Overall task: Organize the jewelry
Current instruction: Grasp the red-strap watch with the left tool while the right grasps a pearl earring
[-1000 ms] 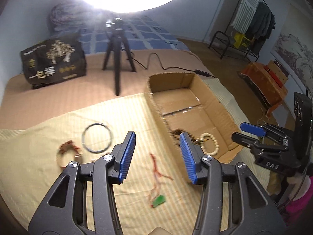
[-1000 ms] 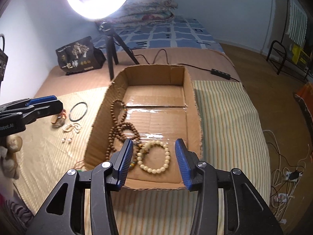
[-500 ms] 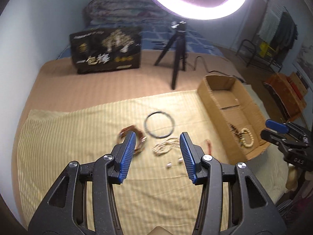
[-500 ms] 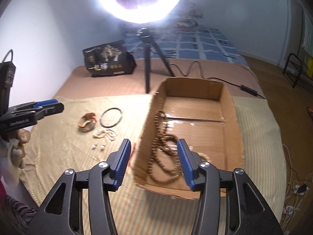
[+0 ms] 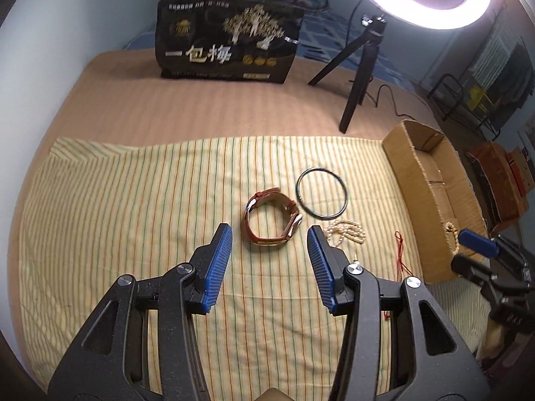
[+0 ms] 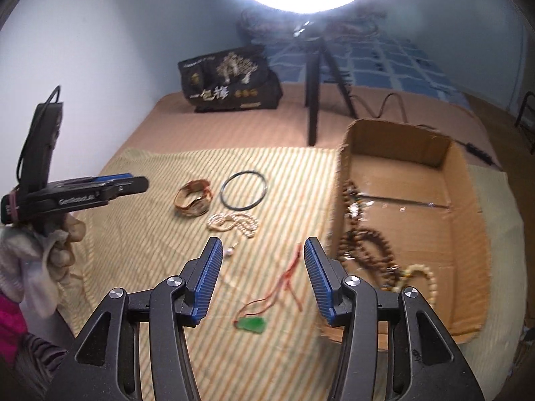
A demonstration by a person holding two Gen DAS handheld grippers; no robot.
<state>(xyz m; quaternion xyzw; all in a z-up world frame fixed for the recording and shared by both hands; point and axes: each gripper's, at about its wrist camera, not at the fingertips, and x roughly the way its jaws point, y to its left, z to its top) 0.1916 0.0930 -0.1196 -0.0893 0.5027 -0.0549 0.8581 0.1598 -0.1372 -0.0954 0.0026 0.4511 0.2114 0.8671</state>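
Note:
A brown-strapped watch (image 5: 254, 234) lies on the striped cloth, just beyond my left gripper (image 5: 269, 227), which is open and empty above it. Beside the watch are a black ring (image 5: 298, 188) and a pearl necklace (image 5: 346, 232). In the right wrist view my right gripper (image 6: 262, 244) hangs open over a red cord (image 6: 287, 274) with a green pendant (image 6: 252, 324), touching neither. A small earring (image 6: 230, 251) lies by its left fingertip. The cardboard box (image 6: 394, 140) on the right holds dark bead strings (image 6: 364, 247) and a cream bead bracelet (image 6: 418, 274).
A ring light on a black tripod (image 5: 354, 100) stands behind the cloth, its cable trailing right. A black printed bag (image 5: 227, 43) sits at the back. The left gripper (image 6: 133, 183), held in a gloved hand (image 6: 57, 244), shows at the left of the right wrist view.
Both grippers have swung left, away from the box. The left now hangs over the watch, the right over the red cord and pendant. The right jaws stand slightly wider.

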